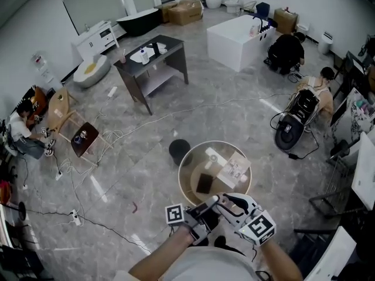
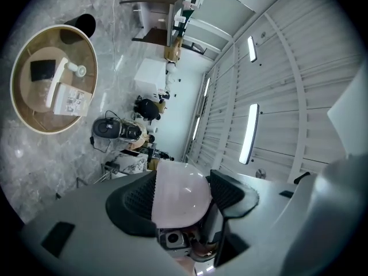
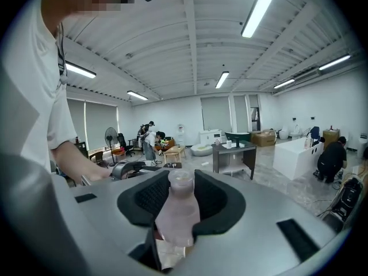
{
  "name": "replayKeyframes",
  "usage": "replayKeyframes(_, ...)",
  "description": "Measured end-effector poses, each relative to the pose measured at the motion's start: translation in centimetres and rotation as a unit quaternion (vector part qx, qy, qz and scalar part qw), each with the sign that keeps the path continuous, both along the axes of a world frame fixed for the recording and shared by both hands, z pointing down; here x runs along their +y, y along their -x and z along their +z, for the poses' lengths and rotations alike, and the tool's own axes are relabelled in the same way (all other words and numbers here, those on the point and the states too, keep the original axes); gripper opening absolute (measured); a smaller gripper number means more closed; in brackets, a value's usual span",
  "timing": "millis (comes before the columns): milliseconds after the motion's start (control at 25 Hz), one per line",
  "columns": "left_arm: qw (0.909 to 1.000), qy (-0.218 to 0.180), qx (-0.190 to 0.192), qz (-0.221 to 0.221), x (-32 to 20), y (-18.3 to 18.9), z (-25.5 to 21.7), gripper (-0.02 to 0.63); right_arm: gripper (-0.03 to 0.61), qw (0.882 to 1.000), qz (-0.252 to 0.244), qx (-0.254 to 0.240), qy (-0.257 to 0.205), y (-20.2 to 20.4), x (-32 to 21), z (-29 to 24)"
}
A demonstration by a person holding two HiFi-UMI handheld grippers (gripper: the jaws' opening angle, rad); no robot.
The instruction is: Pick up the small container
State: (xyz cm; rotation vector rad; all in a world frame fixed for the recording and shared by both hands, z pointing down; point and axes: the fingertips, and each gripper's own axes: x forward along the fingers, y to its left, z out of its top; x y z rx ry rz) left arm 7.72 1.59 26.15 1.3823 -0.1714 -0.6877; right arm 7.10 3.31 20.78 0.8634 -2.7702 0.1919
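**A:** Item: small translucent pale-pink plastic bottle (image 3: 177, 211), round-capped. Location?

**B:** Aloft, clear of the round glass-topped wooden desk (image 1: 187, 154). The right gripper (image 3: 181, 184) has its fingers part-closed on the bottle's body. The left gripper (image 2: 181, 188), fingers set wider, clamps a pale pink rounded shell (image 2: 178, 203); whether that is the same bottle, I cannot tell.

**A:** Hazards?

**B:** Smooth tapered wall, so a slip seems likely, then a drop to the grey marble floor (image 1: 193, 122). If both grippers hold it, opposed pulls could twist it loose.
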Motion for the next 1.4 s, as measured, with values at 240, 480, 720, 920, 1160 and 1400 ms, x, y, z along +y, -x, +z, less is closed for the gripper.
replayKeyframes(240,0.9996,0.006,0.013,-0.025,4.6,-3.5,-1.8,0.296,0.15,1.0,-0.021,0.006,-0.01,-3.6,4.5,-1.6)
replayKeyframes(480,0.9991,-0.002,0.001,-0.042,8.4,-5.4,-2.4,0.296,0.15,0.999,-0.045,-0.001,-0.021,-5.6,8.4,-2.3)
replayKeyframes(720,0.9986,-0.008,-0.007,-0.052,10.3,-6.2,-3.8,0.296,0.15,0.998,-0.055,-0.019,-0.032,-6.5,10.4,-3.9)
replayKeyframes(920,0.9986,-0.014,-0.008,-0.051,11.1,-5.4,-4.5,0.296,0.15,0.997,-0.06,-0.026,-0.041,-5.6,11.3,-4.8)
replayKeyframes(1160,0.9991,-0.014,-0.01,-0.04,11.2,-3.7,-5.2,0.296,0.149,0.997,-0.057,-0.033,-0.042,-3.9,11.5,-5.3)
replayKeyframes(1400,0.9994,-0.018,-0.015,-0.026,11.5,-2.4,-5.5,0.296,0.149,0.998,-0.039,-0.039,-0.042,-2.6,11.7,-5.7)
